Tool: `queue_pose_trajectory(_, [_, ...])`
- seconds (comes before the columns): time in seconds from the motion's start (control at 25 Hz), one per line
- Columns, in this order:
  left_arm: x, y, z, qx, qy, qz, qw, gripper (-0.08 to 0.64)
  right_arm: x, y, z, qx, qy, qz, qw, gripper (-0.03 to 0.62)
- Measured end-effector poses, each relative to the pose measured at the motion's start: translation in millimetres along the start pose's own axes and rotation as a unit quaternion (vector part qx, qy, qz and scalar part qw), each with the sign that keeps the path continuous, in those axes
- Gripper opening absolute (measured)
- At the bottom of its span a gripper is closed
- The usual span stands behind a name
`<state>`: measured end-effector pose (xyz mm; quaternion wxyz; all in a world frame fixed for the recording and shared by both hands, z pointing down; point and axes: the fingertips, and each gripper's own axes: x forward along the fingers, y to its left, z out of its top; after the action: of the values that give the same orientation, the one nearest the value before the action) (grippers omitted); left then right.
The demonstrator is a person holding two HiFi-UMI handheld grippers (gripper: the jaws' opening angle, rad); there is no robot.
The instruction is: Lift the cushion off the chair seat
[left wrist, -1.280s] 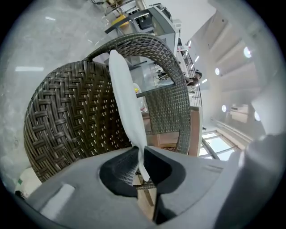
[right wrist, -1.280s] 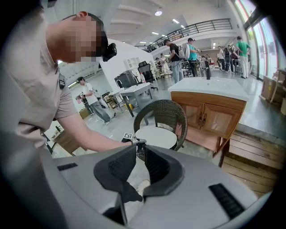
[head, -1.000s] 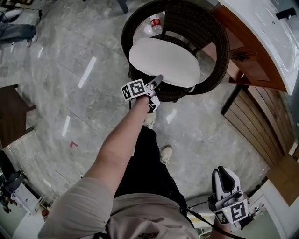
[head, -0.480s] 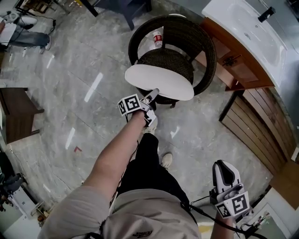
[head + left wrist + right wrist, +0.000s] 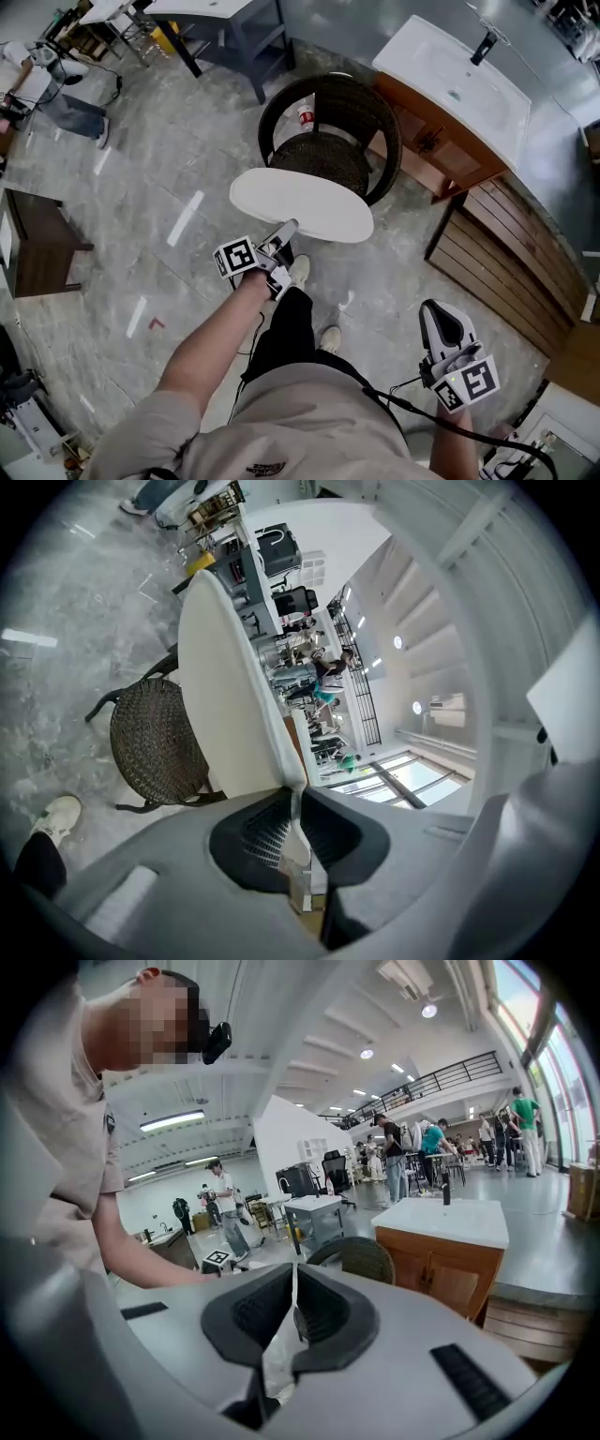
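Observation:
The white oval cushion [image 5: 300, 204] hangs in the air, clear of the round dark wicker chair [image 5: 330, 141], whose woven seat shows bare behind it. My left gripper [image 5: 285, 230] is shut on the cushion's near edge. In the left gripper view the cushion [image 5: 230, 696] stands edge-on with its seam pinched between the pads [image 5: 272, 832], and the chair [image 5: 155, 747] sits lower left. My right gripper [image 5: 441, 317] is held at lower right, far from the cushion, shut with nothing in it. The right gripper view shows its jaws together and the chair [image 5: 361, 1255] beyond them.
A plastic bottle [image 5: 306, 116] stands behind the chair seat. A wooden vanity with a white sink [image 5: 450, 84] is right of the chair, slatted wooden panels [image 5: 506, 253] below it. A dark table [image 5: 37, 244] stands at left, a grey desk [image 5: 225, 28] behind. My shoes [image 5: 298, 272] are under the cushion.
The cushion has risen off the chair seat in the left gripper and come toward me, uncovering the woven seat. The right gripper has lifted a little.

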<state>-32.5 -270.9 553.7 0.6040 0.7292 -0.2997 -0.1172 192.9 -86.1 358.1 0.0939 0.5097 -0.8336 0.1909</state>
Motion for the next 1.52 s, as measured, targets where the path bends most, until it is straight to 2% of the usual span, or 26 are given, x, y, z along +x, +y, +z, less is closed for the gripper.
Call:
queue_pose_trajectory(0.28, [-77, -91, -26, -0.010, -0.024, -0.031, 0.9992, 0.035, -36, 24, 30, -0.039, -0.044, 0.005, 0.998, 0.021])
queue_pose_trajectory(0.4, [-100, -134, -37, -0.013, -0.041, -0.060, 0.9973, 0.035, -46, 30, 36, -0.042, -0.054, 0.014, 0.998, 0.021])
queue_pose_trajectory(0.68, [-159, -186, -72, 0.005, -0.068, -0.055, 0.9962, 0.035, -82, 46, 50, -0.058, -0.086, 0.021, 0.994, 0.017])
queue_pose_trajectory(0.88, [-186, -204, -96, 0.010, -0.075, -0.058, 0.9955, 0.035, -100, 53, 42, -0.060, -0.095, 0.025, 0.993, 0.014])
queue_pose_trajectory(1.16, [-214, -208, -123, 0.000, -0.073, -0.053, 0.9959, 0.035, -113, 67, 34, -0.060, -0.097, 0.030, 0.993, 0.014])
queue_pose_trajectory(1.52, [-222, -203, -137, -0.002, -0.060, -0.050, 0.9969, 0.035, -111, 76, 31, -0.060, -0.095, 0.035, 0.993, 0.014])
